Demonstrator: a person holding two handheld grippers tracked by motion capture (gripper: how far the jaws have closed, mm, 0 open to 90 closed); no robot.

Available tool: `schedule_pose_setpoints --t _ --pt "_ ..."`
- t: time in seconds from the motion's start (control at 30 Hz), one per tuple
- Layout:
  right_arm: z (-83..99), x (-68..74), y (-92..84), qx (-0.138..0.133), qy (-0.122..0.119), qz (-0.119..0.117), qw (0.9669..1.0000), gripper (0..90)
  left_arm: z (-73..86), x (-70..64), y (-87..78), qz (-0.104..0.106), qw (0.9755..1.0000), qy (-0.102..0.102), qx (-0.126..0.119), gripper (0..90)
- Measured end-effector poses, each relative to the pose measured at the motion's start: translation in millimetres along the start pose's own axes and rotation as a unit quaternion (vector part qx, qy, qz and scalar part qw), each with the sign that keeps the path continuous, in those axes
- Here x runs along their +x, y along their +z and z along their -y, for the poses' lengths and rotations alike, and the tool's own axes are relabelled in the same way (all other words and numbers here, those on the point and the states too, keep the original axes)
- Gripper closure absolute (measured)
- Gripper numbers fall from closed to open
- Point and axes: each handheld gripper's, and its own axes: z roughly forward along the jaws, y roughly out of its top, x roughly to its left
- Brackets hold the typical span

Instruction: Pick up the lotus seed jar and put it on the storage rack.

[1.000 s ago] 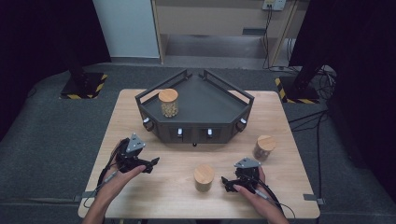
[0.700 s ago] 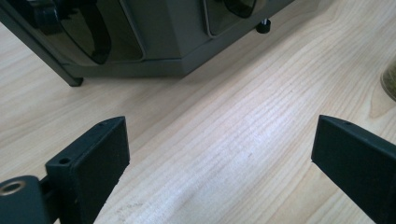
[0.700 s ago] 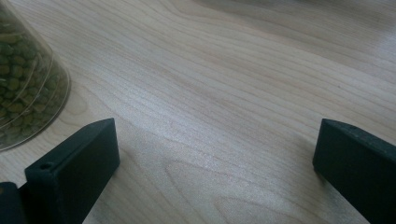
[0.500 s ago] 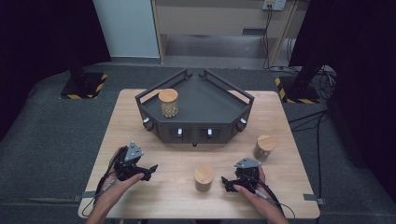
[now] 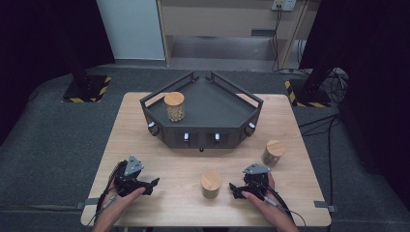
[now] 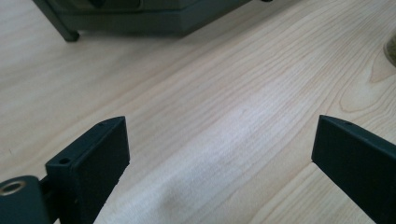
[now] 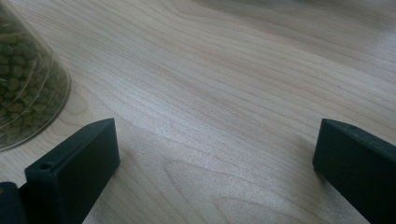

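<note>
The left gripper (image 5: 151,183) lies low on the wooden table (image 5: 130,130), its jaws spread wide with nothing between them but bare wood grain. The right gripper (image 5: 234,188) rests the same way — jaws spread far apart, empty, close to the tabletop.

Between the two grippers, nearer the right one, stands a jar with a wooden lid (image 5: 211,183); in the right gripper view it appears just beside that gripper's left-hand jaw as a clear wall full of green pellets (image 7: 23,84), not touched. A second lidded jar (image 5: 273,152) stands beyond the right gripper, toward the table's right edge. Ahead of both grippers sits a dark angular tray (image 5: 227,108) with knobs along its front face, and a third jar (image 5: 174,106) stands upright inside it on the left part — its dark base edge shows at the top of the left gripper view.

Grey carpet (image 5: 48,140) surrounds the table, with black drapes at both sides and cables trailing on the floor at the right.
</note>
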Motion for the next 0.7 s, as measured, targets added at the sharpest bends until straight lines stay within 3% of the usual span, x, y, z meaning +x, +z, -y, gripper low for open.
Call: schedule_pose_setpoints --t 0.57,0.7 --pt "0.1 0.5 -0.1 0.000 0.000 0.001 1.0000 0.6 16.7 1.9 20.8 -0.026 0.9980 -0.040 0.040 3.7" --pt "0.1 0.5 -0.1 0.000 0.001 0.001 1.0000 0.6 21.3 4.8 21.9 -0.021 0.9978 -0.053 0.033 2.4"
